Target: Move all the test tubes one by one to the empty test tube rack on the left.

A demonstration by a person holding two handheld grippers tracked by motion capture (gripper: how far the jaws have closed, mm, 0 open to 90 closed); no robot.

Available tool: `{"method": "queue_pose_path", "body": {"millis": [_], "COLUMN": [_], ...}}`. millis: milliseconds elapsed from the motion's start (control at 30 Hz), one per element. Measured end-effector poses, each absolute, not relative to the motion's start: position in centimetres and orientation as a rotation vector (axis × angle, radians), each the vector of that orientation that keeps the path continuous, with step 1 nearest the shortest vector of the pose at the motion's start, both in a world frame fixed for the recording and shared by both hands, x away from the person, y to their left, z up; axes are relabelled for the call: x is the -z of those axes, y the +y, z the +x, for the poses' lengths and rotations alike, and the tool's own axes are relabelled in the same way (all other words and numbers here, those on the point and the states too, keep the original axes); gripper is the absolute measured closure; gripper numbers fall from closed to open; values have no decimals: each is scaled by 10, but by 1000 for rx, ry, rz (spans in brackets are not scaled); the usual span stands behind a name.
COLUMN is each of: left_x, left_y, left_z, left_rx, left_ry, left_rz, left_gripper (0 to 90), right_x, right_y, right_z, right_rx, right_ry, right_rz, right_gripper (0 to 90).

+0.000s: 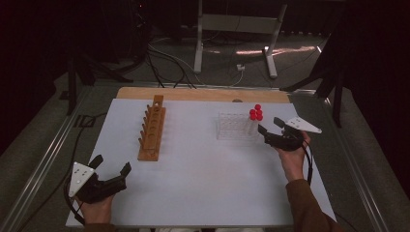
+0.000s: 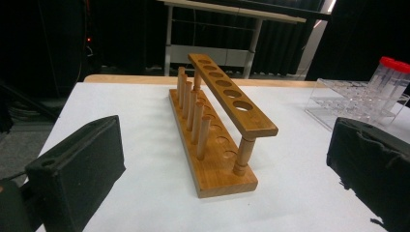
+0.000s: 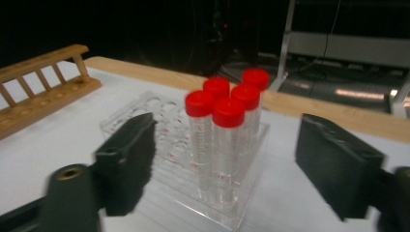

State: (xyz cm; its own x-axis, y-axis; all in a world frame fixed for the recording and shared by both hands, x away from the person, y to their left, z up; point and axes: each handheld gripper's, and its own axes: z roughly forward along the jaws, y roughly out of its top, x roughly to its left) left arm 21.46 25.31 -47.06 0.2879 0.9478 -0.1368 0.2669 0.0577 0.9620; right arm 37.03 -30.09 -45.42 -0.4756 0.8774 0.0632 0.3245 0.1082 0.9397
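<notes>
Right now, line by line:

Right gripper: the right gripper (image 1: 271, 126) sits at the right end of the clear rack (image 1: 231, 126), aimed at the red-capped tubes (image 3: 223, 135); its jaws stand apart on either side of the cluster without pressing on a tube.
Right hand: a hand (image 1: 291, 155) in a brown sleeve holds it from below, and a cable trails back along the wrist.
Tubes, place: five tubes stand together in the clear rack's right end, on the right part of the white table (image 1: 203, 174).
Tubes, axis: each one is upright, long axis vertical, red cap on top.
Clear rack: its rows run left to right across the table in the high view; the holes left of the tubes are bare.
Left gripper: the left gripper (image 1: 112, 169) rests at the near left corner of the table, jaws spread wide with nothing between them.
Wooden rack: a wooden rack (image 2: 212, 130) lies ahead of the left gripper, its long axis running away from the person, pegs and holed top bar both bare.
Hard to make out: the right gripper view is blurred, so markings on the tubes cannot be read; their bottoms are muddled by the clear plastic.
Around: beyond the table's wooden far edge (image 1: 203, 94) are metal frame legs and cables on a dark floor.
</notes>
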Motion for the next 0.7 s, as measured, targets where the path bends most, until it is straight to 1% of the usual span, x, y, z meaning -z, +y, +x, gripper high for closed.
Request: {"method": "queue_pose_path", "body": {"millis": [33, 67, 100, 133, 167, 200, 233, 267, 300, 333, 367, 400, 433, 467, 500, 533, 567, 700], "left_x": [471, 471, 471, 471, 471, 471, 471, 471, 471, 472, 472, 472, 472, 472, 472, 472, 472, 472], "left_y": [252, 252, 251, 251, 250, 250, 250, 250, 250, 250, 250, 250, 250, 250, 251, 251, 251, 251], "left_z": [215, 215, 215, 215, 215, 215, 215, 215, 215, 216, 216, 216, 216, 215, 216, 216, 216, 216], "left_rx": [-771, -771, -768, -768, -767, -767, -767, -767, -766, -765, -763, -763, -762, -761, -760, -760, -757, -757], "left_ry": [1200, 1200, 1198, 1198, 1195, 1192, 1191, 1191, 1191, 1192, 1192, 1193, 1195, 1195, 1197, 1197, 1197, 1196], "left_rz": [1451, 1451, 1458, 1458, 1457, 1457, 1459, 1460, 1458, 1457, 1457, 1457, 1456, 1454, 1452, 1452, 1450, 1449], "left_gripper": [6, 7, 6, 6, 7, 7, 7, 7, 6, 6, 7, 7, 7, 7, 6, 7, 6, 7], "right_x": [460, 460, 464, 464, 469, 469, 473, 473, 476, 476, 479, 479, 481, 481, 483, 483, 484, 487], "right_y": [-298, -298, -295, -295, -294, -294, -293, -293, -292, -292, -290, -290, -288, -288, -286, -286, -283, -281], "right_z": [376, 376, 380, 380, 385, 385, 388, 388, 391, 391, 392, 392, 394, 394, 395, 395, 396, 398], "right_rx": [-1333, -1333, -1289, -1289, -1276, -1276, -1249, -1249, -1250, -1250, -1250, -1250, -1262, -1262, -1261, -1261, -1254, -1251], "right_ry": [1868, 1868, 1870, 1870, 1891, 1891, 1898, 1898, 1898, 1898, 1896, 1896, 1895, 1895, 1896, 1896, 1899, 1894], "right_rz": [1191, 1191, 1207, 1207, 1214, 1214, 1222, 1222, 1237, 1237, 1241, 1241, 1244, 1244, 1238, 1238, 1235, 1235], "right_gripper": [317, 317, 392, 392, 484, 484, 550, 550, 605, 605, 646, 646, 686, 686, 714, 714, 736, 739]}}
